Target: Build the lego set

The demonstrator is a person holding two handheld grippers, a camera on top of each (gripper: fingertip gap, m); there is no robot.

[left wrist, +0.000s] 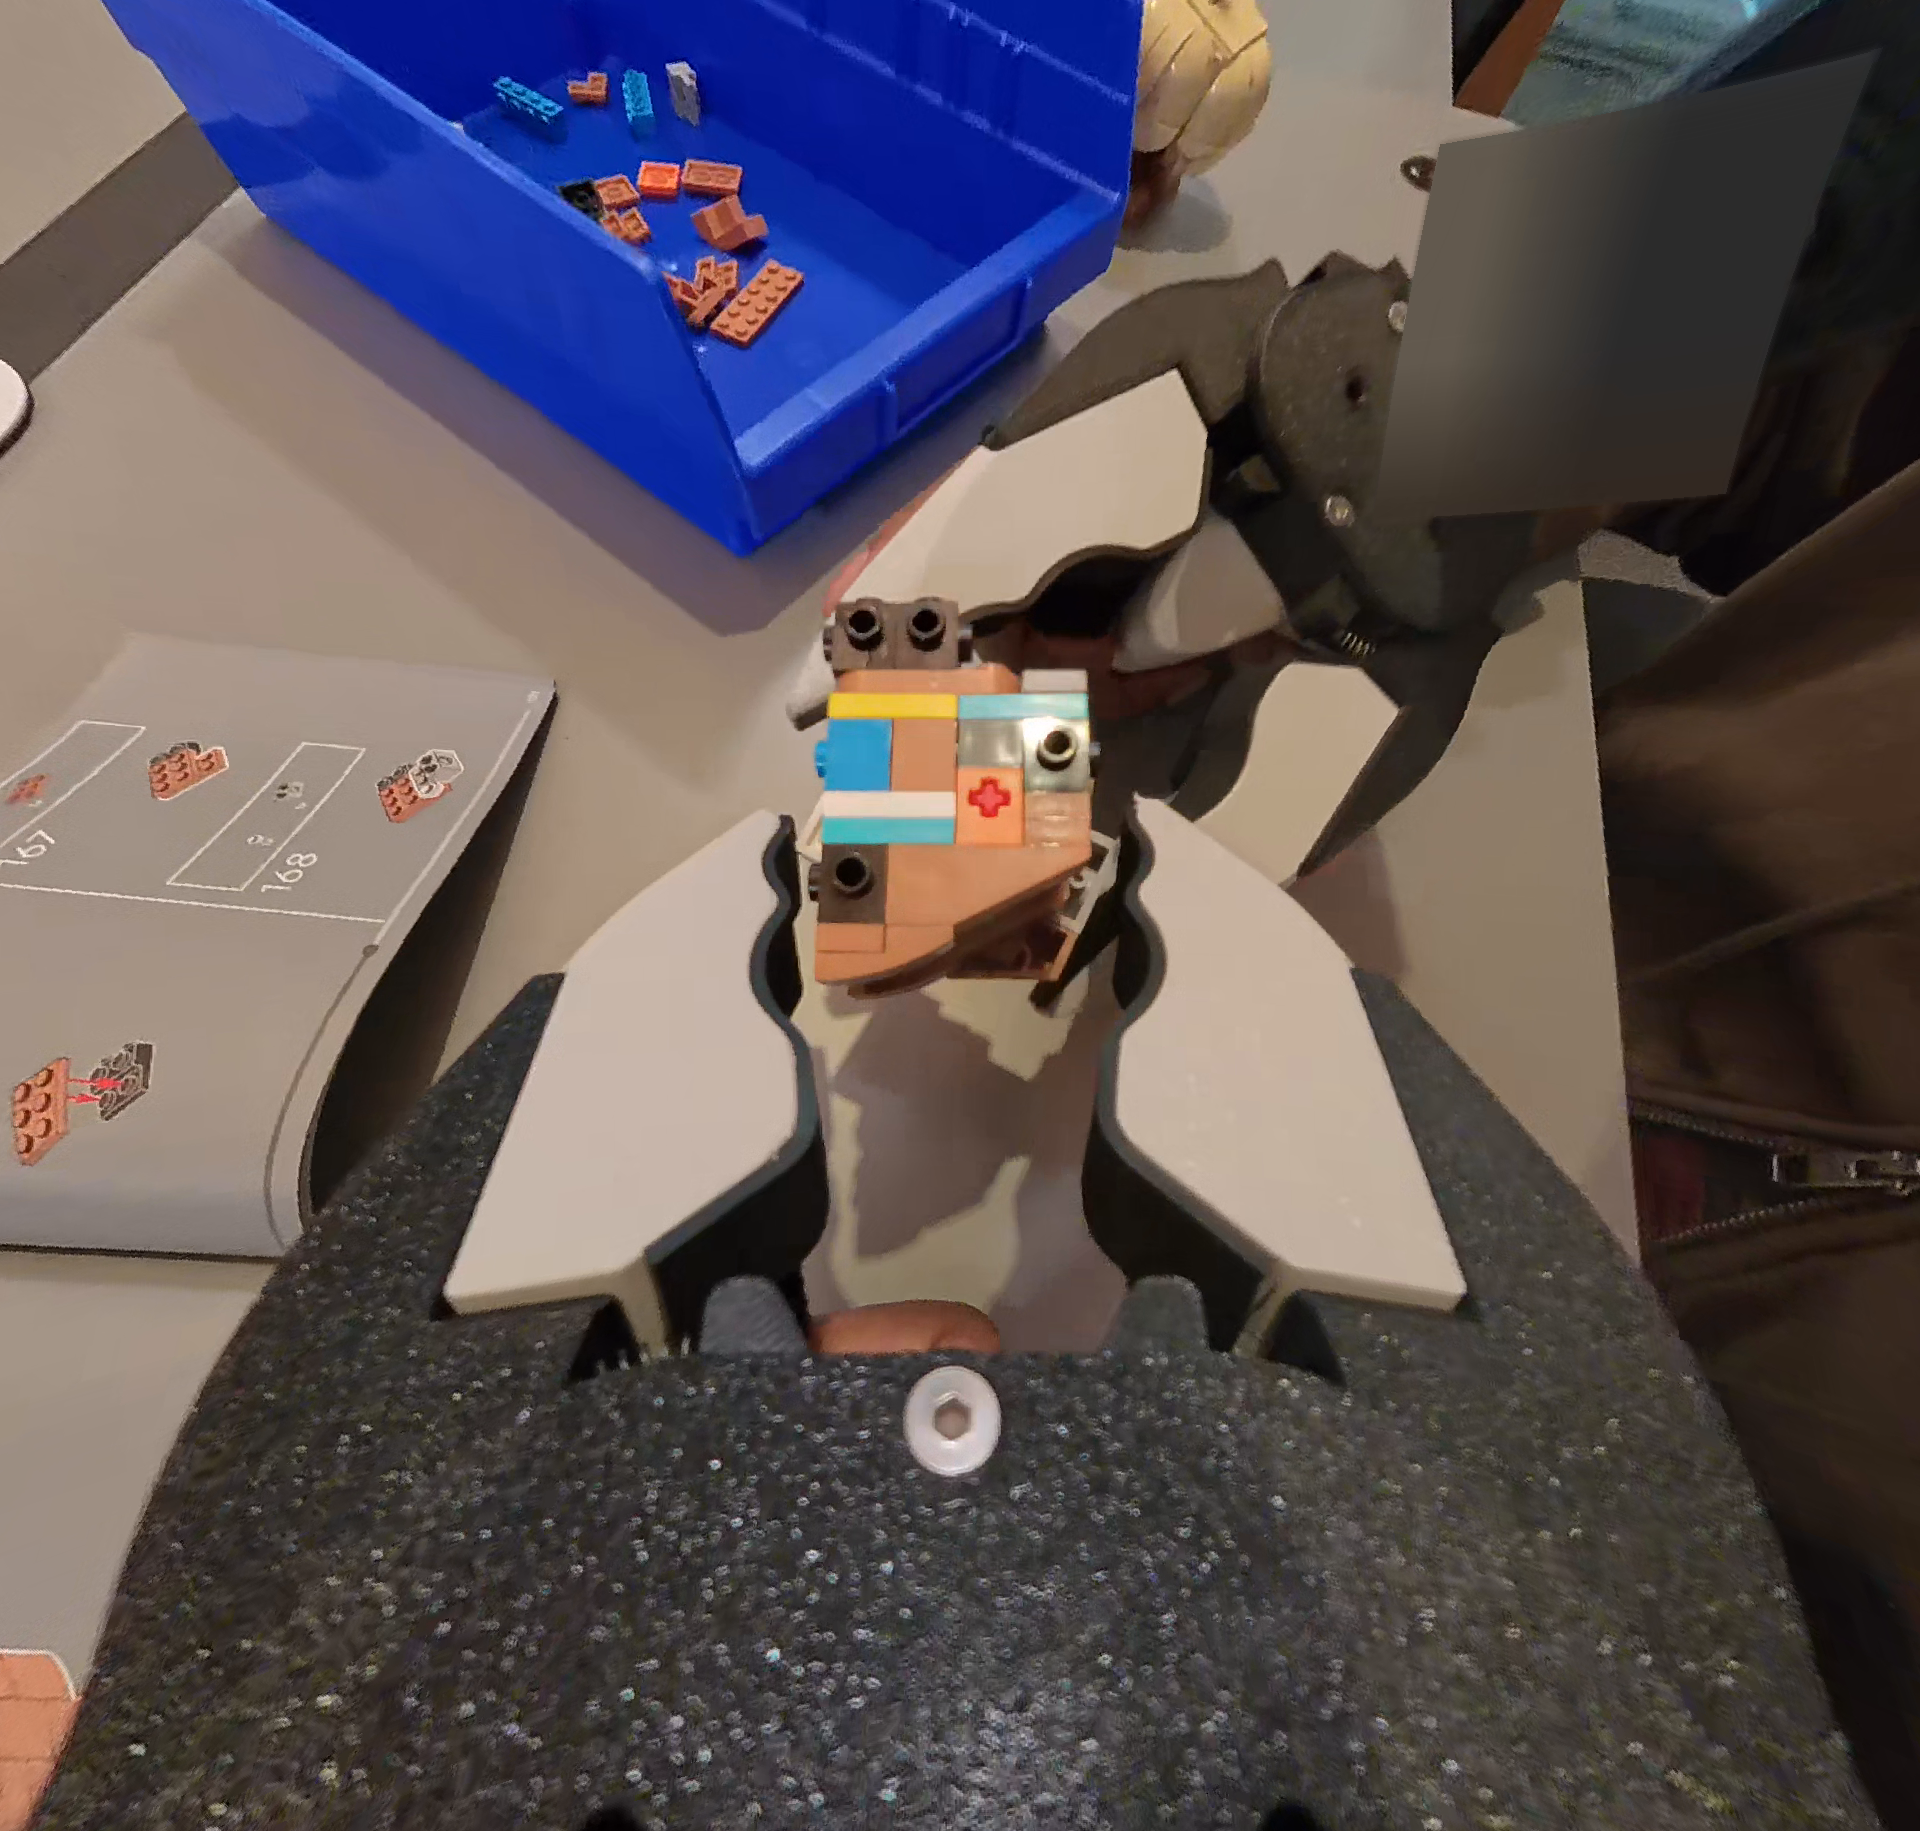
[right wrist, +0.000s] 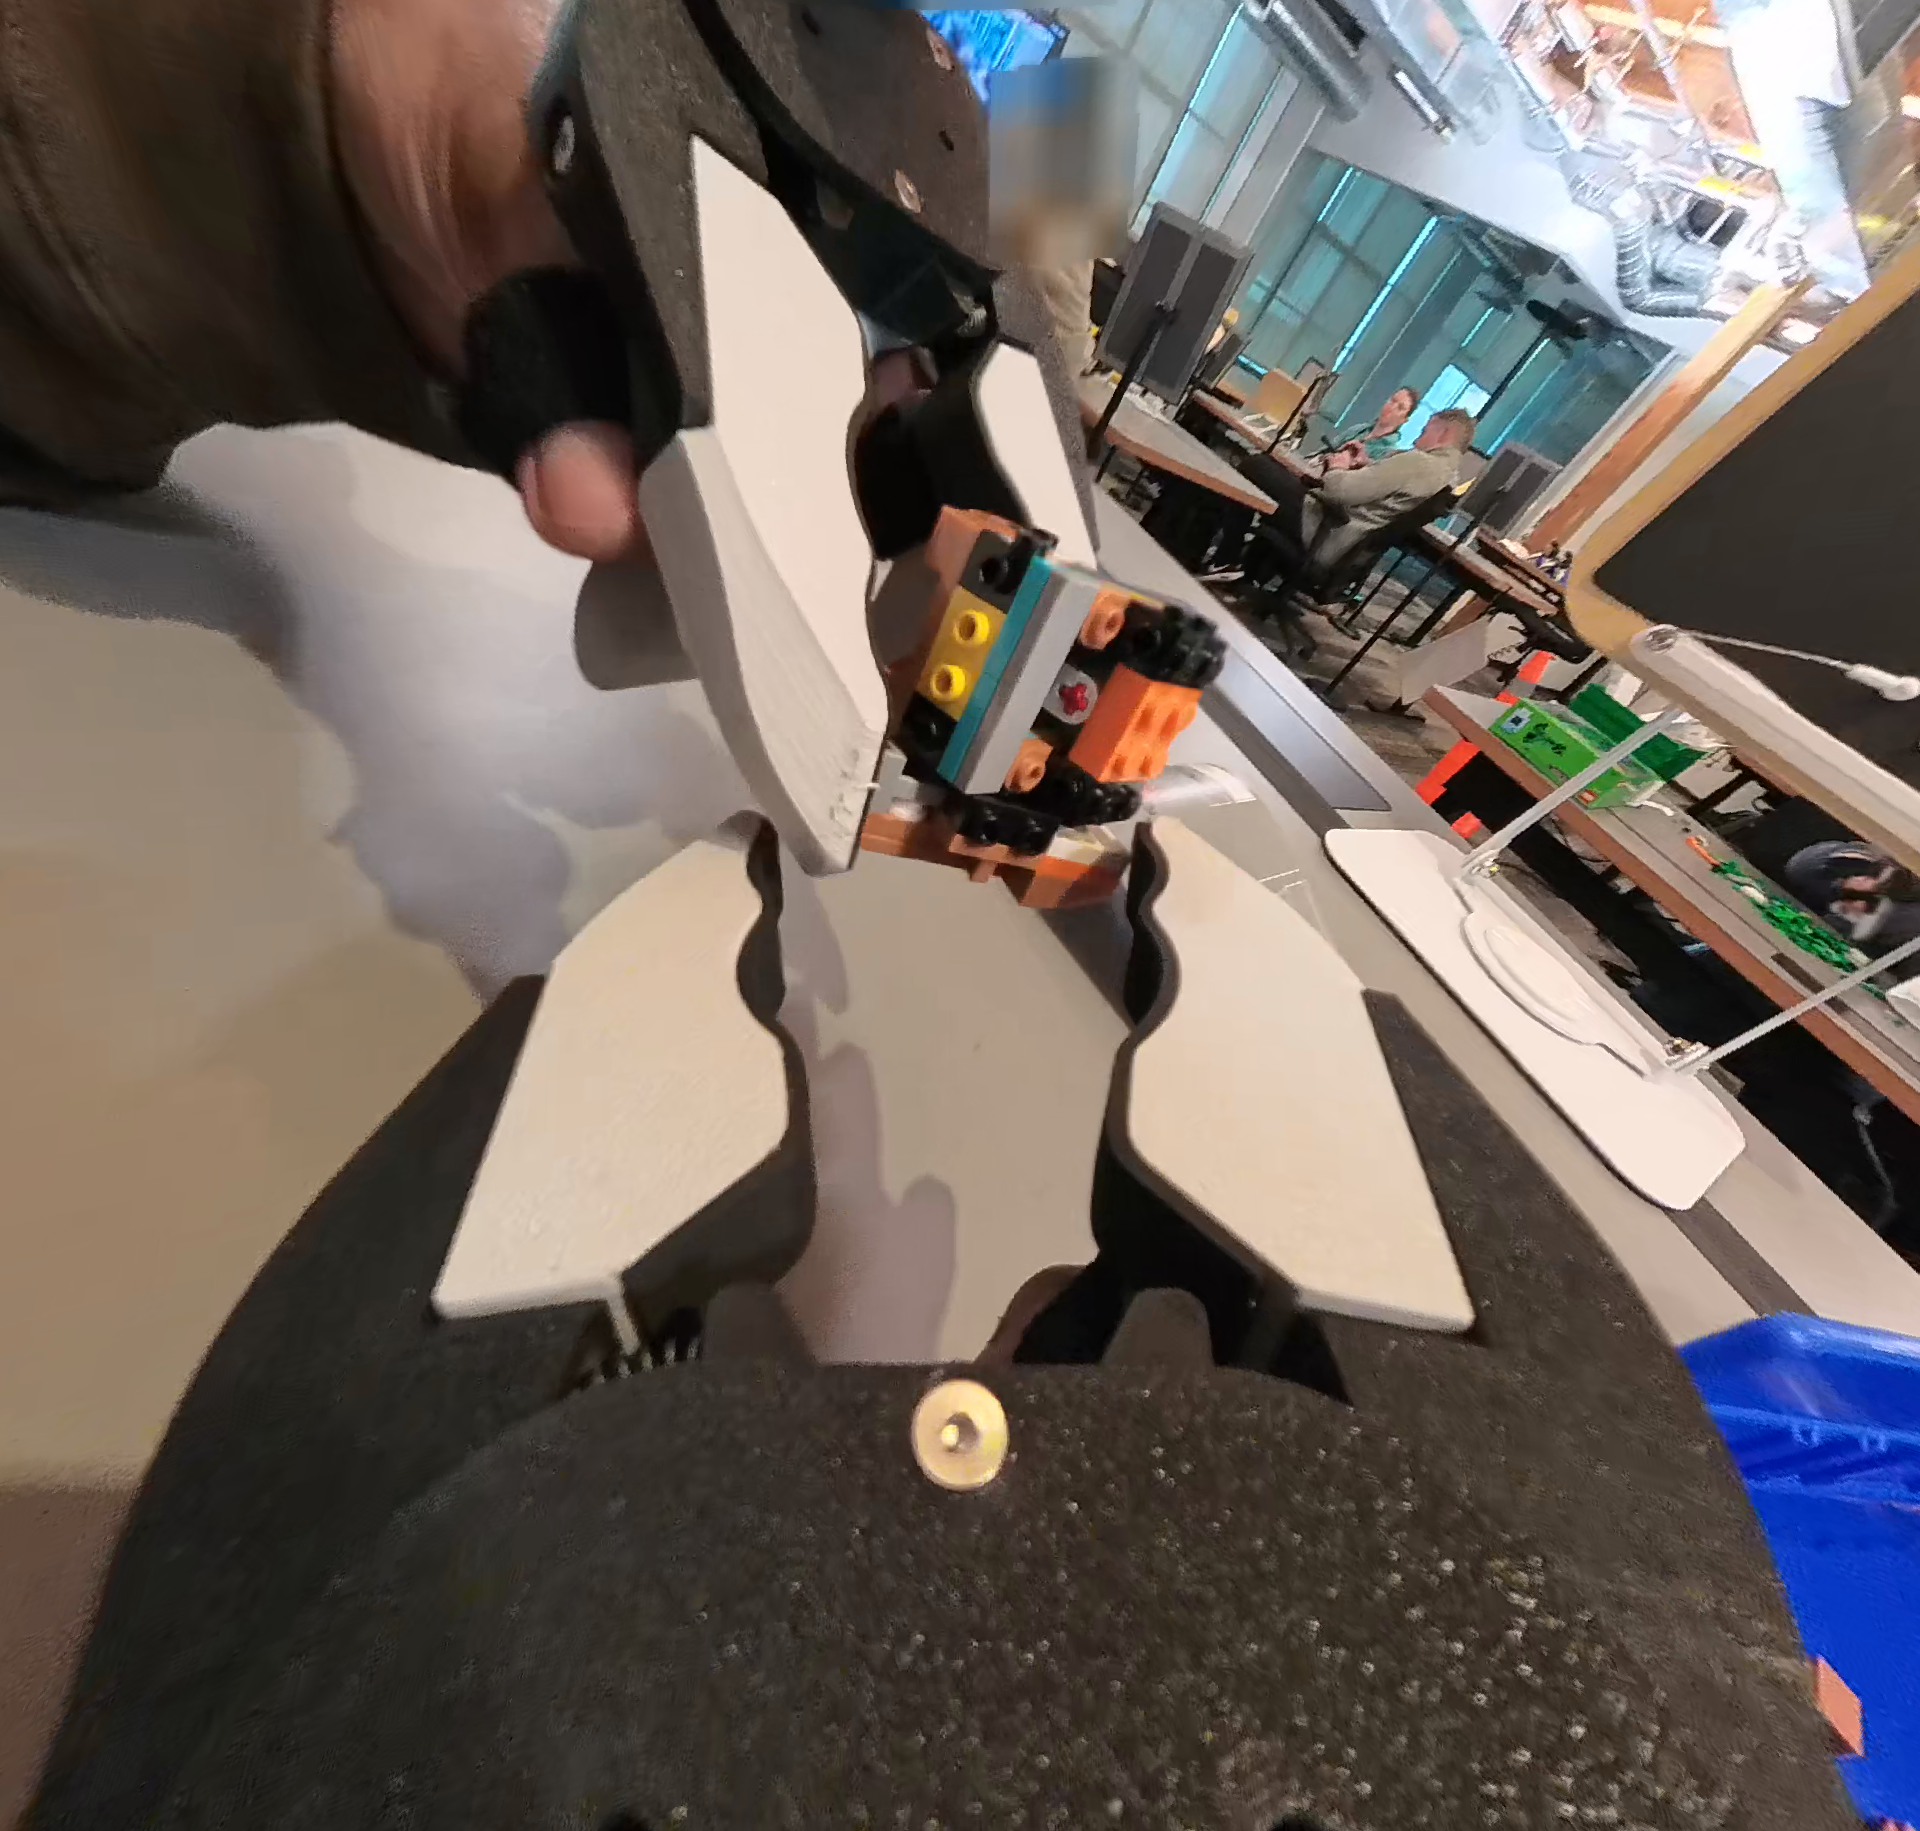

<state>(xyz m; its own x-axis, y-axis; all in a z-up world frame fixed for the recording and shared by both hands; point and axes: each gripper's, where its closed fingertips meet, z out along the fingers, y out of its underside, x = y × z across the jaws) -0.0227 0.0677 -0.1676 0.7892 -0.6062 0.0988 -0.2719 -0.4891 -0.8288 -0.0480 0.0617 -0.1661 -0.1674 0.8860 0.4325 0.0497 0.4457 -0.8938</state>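
Brown lego build (left wrist: 951,825) (yellow, teal, grey tiles) clamped in left gripper (left wrist: 954,862); right gripper (right wrist: 951,846) apart.

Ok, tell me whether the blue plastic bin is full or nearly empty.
Nearly empty. The blue plastic bin holds only a thin scatter of small brown, orange and teal bricks, with most of its blue floor bare.

Lego assembly (left wrist: 951,825): between left jaws, above table (left wrist: 312,493).
Bin (left wrist: 894,410): ahead-left of jaws, loose bricks (left wrist: 675,212) inside.
Instruction booklet (left wrist: 239,908): left of jaws, on table.
Right gripper (left wrist: 1049,628): beyond assembly, to its right.
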